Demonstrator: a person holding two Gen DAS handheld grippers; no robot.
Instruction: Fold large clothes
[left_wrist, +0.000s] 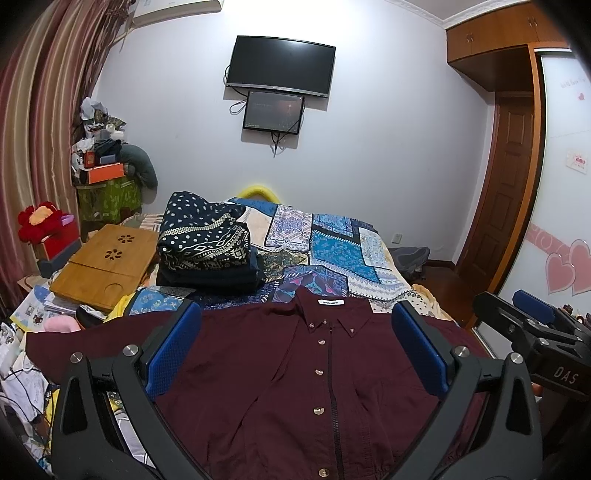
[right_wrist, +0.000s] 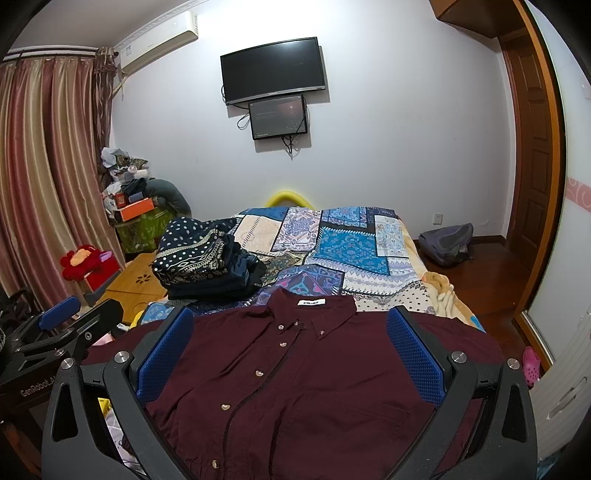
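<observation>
A maroon button-up shirt (left_wrist: 280, 373) lies flat, front up and buttoned, on the near end of the bed, collar pointing away from me. It also shows in the right wrist view (right_wrist: 314, 369). My left gripper (left_wrist: 295, 343) hangs open and empty above the shirt's chest, its blue pads (left_wrist: 173, 347) wide apart. My right gripper (right_wrist: 288, 350) is likewise open and empty above the shirt. The right gripper shows at the right edge of the left wrist view (left_wrist: 532, 332); the left one shows at the left edge of the right wrist view (right_wrist: 66, 325).
A stack of folded dark patterned clothes (left_wrist: 207, 243) sits on the patchwork bedspread (left_wrist: 332, 240) beyond the shirt. A wooden lap tray (left_wrist: 103, 266) and clutter lie to the left. A backpack (right_wrist: 447, 243) sits on the floor right of the bed.
</observation>
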